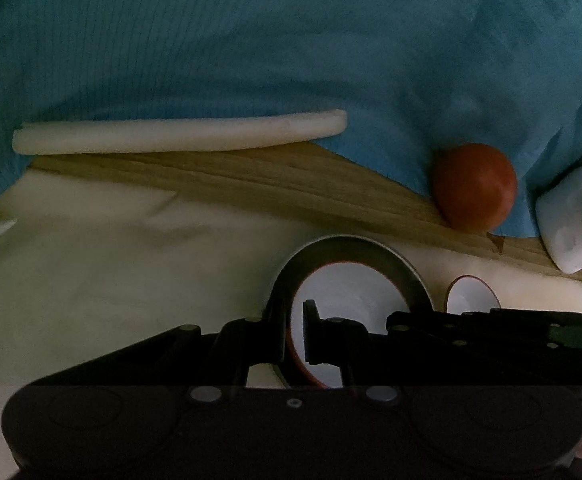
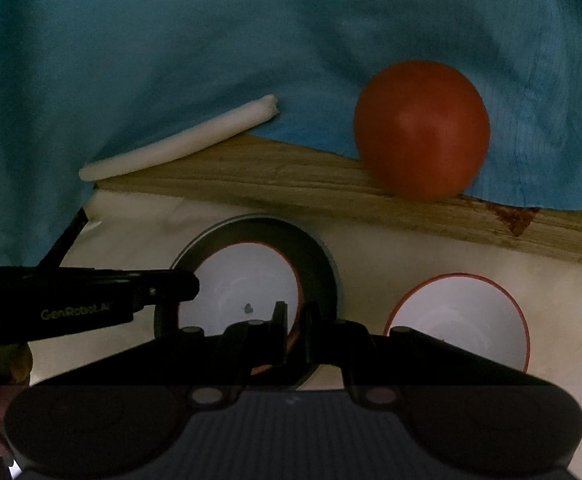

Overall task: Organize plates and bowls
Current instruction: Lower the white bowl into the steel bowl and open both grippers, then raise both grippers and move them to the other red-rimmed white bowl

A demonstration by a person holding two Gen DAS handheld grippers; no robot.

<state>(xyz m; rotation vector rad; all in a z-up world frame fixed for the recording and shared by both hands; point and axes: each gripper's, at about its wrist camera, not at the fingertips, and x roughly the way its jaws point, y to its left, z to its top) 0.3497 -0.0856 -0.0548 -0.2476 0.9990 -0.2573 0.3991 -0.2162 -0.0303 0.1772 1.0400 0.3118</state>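
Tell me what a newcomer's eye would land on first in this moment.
The upside-down red bowl at the edge of the blue cloth on the wooden board. Then the white-lined bowl inside the dark plate, with the right gripper shut on that bowl's rim; a second white-lined bowl sits beside it.

A wrinkled teal cloth fills the upper background, draped down to a pale wooden board whose grain runs at a slant. A white foam strip lies along the cloth's lower edge where it meets the wood. Below the board spreads a cream-coloured sheet, lightly creased. The light is dim and the frame's corners fall into black.
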